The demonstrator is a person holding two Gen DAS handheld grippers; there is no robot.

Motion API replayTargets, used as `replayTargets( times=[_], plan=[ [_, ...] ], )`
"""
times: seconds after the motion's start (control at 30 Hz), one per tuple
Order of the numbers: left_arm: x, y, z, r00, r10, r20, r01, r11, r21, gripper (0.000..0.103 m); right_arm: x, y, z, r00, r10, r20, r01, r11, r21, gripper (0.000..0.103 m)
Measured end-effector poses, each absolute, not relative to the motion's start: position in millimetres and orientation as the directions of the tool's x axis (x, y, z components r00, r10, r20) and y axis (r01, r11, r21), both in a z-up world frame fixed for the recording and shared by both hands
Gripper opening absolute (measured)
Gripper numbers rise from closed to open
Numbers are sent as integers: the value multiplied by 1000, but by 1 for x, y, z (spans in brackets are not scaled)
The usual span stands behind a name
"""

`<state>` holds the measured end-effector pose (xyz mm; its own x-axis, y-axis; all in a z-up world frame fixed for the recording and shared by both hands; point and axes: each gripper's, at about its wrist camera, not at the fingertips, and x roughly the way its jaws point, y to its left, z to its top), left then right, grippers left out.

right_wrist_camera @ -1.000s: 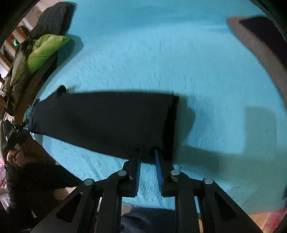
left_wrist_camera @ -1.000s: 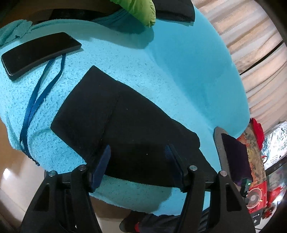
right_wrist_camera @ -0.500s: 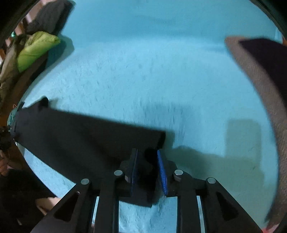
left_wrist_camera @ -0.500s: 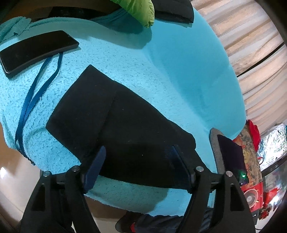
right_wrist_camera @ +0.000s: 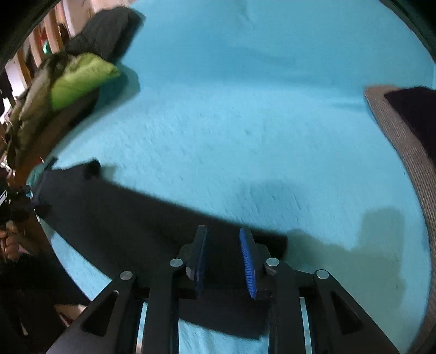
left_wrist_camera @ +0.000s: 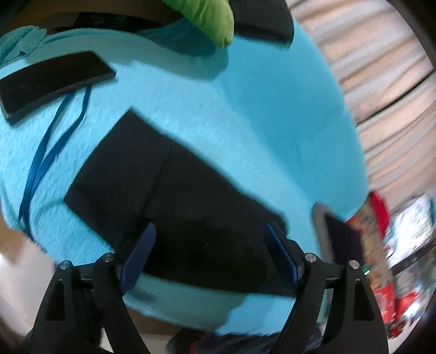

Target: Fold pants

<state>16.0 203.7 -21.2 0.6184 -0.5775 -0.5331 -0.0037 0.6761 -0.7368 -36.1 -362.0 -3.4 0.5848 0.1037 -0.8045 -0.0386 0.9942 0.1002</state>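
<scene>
folded black pants [left_wrist_camera: 177,207] lie flat, seemingly free of both grippers.

Both fisheye views are evenly lit indoors but softened by motion blur, with edges bowed and dark at the corners. Soft shadows lie on the turquoise blanket [right_wrist_camera: 245,109] beside the black pants [left_wrist_camera: 177,204].

Bed [left_wrist_camera: 272,114] with turquoise cover
I see black pants [left_wrist_camera: 177,207] near me, phone [left_wrist_camera: 51,81] with blue lanyard [left_wrist_camera: 46,152] left, green jacket [left_wrist_camera: 209,16] far.
</scene>
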Motion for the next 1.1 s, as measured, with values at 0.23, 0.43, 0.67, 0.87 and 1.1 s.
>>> replayTargets(
  times=[0.23,0.43,0.67,0.87,1.1],
  plan=[
    [74,216,-21,613,-594,-520,-83,607,-790,81,-16,-357,-43,519,119,-847,2,990,140,36],
    [76,220,-34,625,-558,-546,-139,609,-781,65,-22,-348,-28,547,62,-835,-4,997,72,41],
    [75,170,-1,617,-709,-341,139,525,-840,75,2,-219,31,642,402,-652,-381,906,184,39],
    [101,108,-44,382,-826,-415,94,481,-872,75,71,-121,-18,543,342,-767,-462,884,67,36],
    [108,107,-48,388,-790,-474,88,544,-835,59,96,-144,-52,502,409,-762,-376,897,233,41]
  ],
)
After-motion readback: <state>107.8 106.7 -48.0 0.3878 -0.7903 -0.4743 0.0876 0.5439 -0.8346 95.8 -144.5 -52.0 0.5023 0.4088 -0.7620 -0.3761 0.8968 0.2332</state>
